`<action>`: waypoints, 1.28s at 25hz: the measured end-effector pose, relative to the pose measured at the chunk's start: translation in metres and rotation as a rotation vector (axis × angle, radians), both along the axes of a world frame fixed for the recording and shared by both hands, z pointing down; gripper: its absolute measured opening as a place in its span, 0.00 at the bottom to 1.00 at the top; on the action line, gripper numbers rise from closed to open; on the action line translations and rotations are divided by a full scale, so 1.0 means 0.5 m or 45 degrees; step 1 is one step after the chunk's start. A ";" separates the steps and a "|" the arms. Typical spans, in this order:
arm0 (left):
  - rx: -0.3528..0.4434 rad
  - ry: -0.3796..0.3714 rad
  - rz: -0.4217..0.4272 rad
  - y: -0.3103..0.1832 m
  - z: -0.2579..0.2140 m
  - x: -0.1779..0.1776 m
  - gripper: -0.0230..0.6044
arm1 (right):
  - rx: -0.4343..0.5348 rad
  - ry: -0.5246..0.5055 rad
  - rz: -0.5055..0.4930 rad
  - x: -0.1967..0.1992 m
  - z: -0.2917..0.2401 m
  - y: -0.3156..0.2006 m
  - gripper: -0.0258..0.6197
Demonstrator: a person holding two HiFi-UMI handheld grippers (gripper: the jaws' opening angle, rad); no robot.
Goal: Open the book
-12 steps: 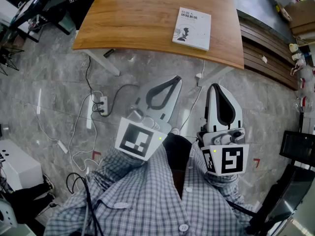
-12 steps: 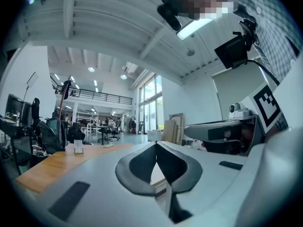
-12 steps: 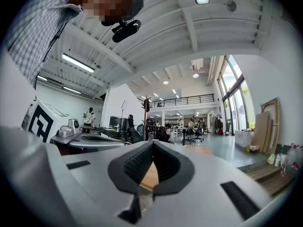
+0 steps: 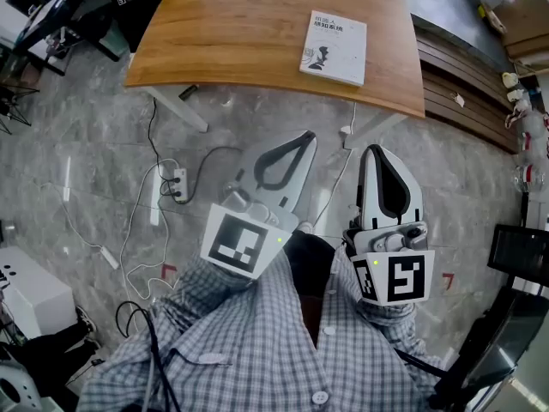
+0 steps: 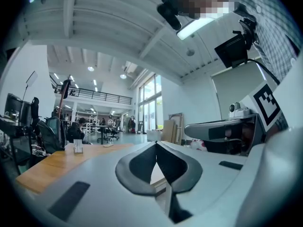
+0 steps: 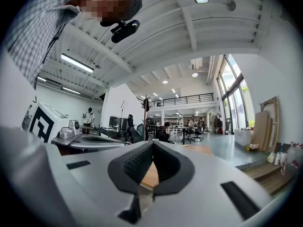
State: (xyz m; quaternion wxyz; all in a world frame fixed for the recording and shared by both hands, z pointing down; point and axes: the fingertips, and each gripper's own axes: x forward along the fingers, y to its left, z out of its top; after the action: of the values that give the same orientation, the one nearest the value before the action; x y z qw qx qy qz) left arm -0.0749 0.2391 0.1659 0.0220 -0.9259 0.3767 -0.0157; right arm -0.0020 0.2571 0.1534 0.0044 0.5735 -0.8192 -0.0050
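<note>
1. Well ahead of both pairs of jaws, the book [image 4: 334, 48] lies closed and flat, cover up, on the wooden surface [image 4: 240, 33], near its front edge and nearer the right gripper's line than the left's
2. The left gripper [image 4: 306, 137] is clenched on nothing: in the left gripper view its pads meet at the tip, with only a hollow behind them
3. The right gripper [image 4: 375, 151] is likewise pressed together and empty, held level close to the person's checked shirt [image 4: 257, 342], over the floor [image 4: 86, 161]
4. The risk, as I judge it: jaws this tight cannot take the cover, so arriving unopened would shove the book along the surface, perhaps off the near edge. Pinching too deep could lift several pages, or the whole book
5. No container shows beside the book. Below the jaws, cables and a power strip [image 4: 180, 184] lie on the floor, a trip hazard on the way forward
</note>
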 end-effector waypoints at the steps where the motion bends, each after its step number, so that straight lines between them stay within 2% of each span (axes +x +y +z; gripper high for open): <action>1: -0.001 0.003 -0.001 -0.001 0.000 -0.002 0.05 | -0.001 -0.004 0.000 -0.001 0.000 0.000 0.07; 13: -0.006 0.038 -0.021 -0.016 -0.003 -0.066 0.05 | 0.000 0.015 0.022 -0.044 -0.005 -0.008 0.07; 24: 0.009 0.058 0.015 -0.027 0.005 -0.127 0.05 | 0.013 0.032 0.094 -0.093 0.002 -0.006 0.07; 32: -0.024 0.064 0.015 -0.036 0.019 -0.154 0.05 | -0.029 0.025 0.125 -0.105 0.022 -0.008 0.07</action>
State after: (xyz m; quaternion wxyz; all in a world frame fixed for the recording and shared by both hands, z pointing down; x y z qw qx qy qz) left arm -0.1519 0.2208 0.1756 0.0037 -0.9284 0.3717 0.0041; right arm -0.0547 0.2529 0.1642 0.0193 0.6127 -0.7901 -0.0012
